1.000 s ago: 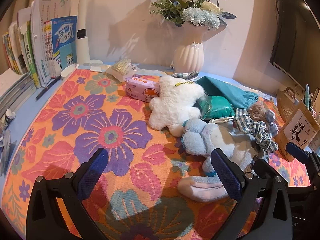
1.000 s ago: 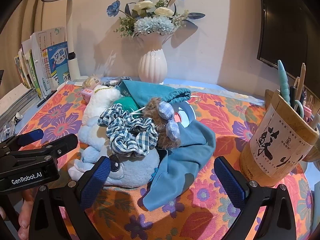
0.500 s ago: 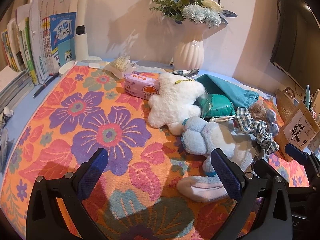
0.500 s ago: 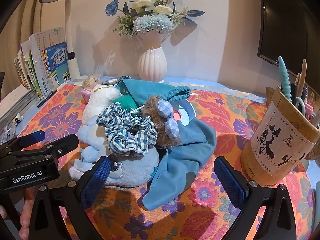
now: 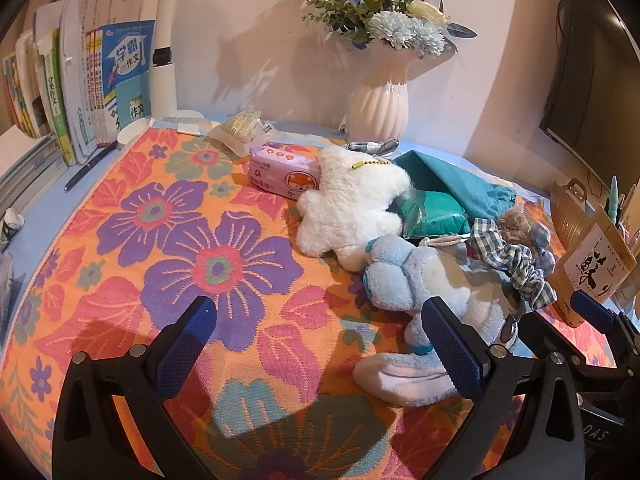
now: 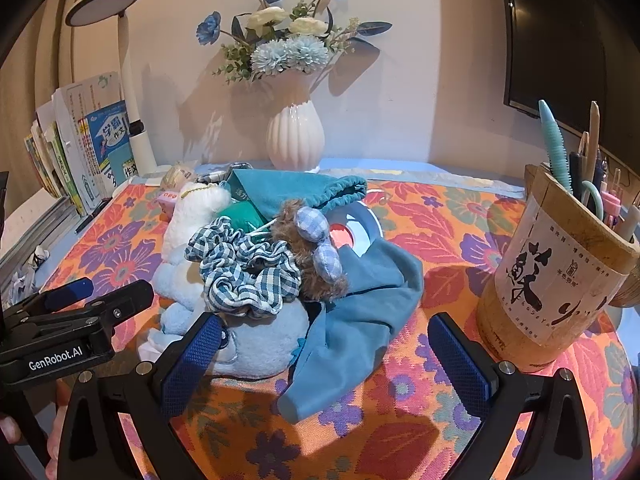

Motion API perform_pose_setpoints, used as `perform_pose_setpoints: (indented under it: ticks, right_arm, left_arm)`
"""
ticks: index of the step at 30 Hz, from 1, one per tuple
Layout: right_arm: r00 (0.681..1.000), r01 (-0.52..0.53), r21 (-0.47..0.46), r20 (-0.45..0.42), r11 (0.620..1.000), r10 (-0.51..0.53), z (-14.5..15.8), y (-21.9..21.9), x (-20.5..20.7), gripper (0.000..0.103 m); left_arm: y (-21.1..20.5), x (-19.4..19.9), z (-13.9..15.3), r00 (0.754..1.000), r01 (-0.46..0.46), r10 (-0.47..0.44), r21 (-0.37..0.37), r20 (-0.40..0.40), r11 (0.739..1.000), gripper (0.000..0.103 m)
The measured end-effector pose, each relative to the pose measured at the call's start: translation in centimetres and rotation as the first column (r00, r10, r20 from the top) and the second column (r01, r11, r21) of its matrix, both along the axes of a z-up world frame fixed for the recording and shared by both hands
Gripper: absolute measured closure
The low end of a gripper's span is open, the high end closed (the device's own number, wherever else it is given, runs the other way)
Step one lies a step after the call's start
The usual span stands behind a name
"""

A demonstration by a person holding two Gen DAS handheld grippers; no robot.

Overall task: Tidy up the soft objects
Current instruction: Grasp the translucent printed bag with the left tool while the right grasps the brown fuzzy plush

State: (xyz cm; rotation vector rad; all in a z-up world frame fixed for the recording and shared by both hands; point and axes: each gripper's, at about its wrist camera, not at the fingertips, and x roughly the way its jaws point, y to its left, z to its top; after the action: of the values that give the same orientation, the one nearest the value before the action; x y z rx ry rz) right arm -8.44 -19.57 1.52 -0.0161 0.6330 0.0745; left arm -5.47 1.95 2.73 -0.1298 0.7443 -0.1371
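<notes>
A heap of soft things lies on the flowered cloth [image 5: 132,240]: a white plush [image 5: 352,200], a pale blue plush [image 5: 424,280], a checked scrunchie [image 6: 244,268], a brown furry toy [image 6: 308,240] and a teal drawstring bag [image 6: 304,192] over a blue cloth [image 6: 360,320]. My left gripper [image 5: 316,344] hovers open near the front edge, just left of the blue plush. Wide open too, my right gripper [image 6: 324,360] faces the blue cloth, nothing between its fingers. The left gripper [image 6: 76,308] shows at the left of the right wrist view.
A white vase of flowers [image 6: 296,136] stands at the back wall. Books [image 5: 80,84] and a lamp [image 6: 132,92] line the left. A wooden pen holder [image 6: 560,280] stands at the right. A pink tissue pack [image 5: 280,172] and a wrapper [image 5: 240,132] lie behind the plush.
Both views shifted slightly; the grippers drifted a little toward the heap. Nothing was taken hold of or let go.
</notes>
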Motion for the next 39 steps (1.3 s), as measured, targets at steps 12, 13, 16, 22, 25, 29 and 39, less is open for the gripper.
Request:
perform_pose_setpoints:
  ticks: [12, 13, 16, 22, 25, 29, 39]
  right_arm:
    - [0.996, -0.075, 0.184, -0.042, 0.980, 0.084, 2.9, -1.0, -0.1, 0.000]
    - [0.995, -0.072, 0.197, -0.053, 0.978, 0.084, 3.0, -1.0, 0.1, 0.000]
    - [0.992, -0.075, 0.239, -0.084, 0.968, 0.098, 2.8, -1.1, 0.6, 0.000]
    - [0.988, -0.096, 0.267, -0.091, 0.959, 0.124, 3.0, -0.8, 1.6, 0.000]
    - [0.977, -0.098, 0.264, -0.158, 0.959, 0.144, 3.0, 0.3, 2.8, 0.004]
    - [0.965, -0.076, 0.236, -0.226, 0.969, 0.131, 1.6, 1.4, 4.1, 0.013]
    - [0.974, -0.072, 0.284, -0.186, 0.956, 0.129, 0.4, 0.9, 4.9, 0.059]
  left_arm:
    - [5.6, 2.6, 6.2, 0.996, -0.087, 0.082, -0.146, -0.041, 0.985, 0.001]
    - [6.0, 3.8, 6.8, 0.994, -0.101, 0.096, -0.130, -0.045, 0.986, 0.001]
    - [6.6, 7.1, 7.2, 0.991, -0.121, 0.117, -0.085, -0.058, 0.989, 0.001]
    - [7.1, 13.7, 5.0, 0.985, -0.131, 0.121, -0.077, -0.126, 0.988, 0.001]
    - [7.9, 16.6, 3.2, 0.977, -0.154, 0.132, -0.129, -0.165, 0.980, 0.001]
    - [8.9, 20.2, 0.9, 0.963, -0.195, 0.153, -0.179, -0.223, 0.964, 0.001]
    - [8.0, 23.5, -1.3, 0.958, -0.212, 0.187, -0.098, -0.217, 0.972, 0.070]
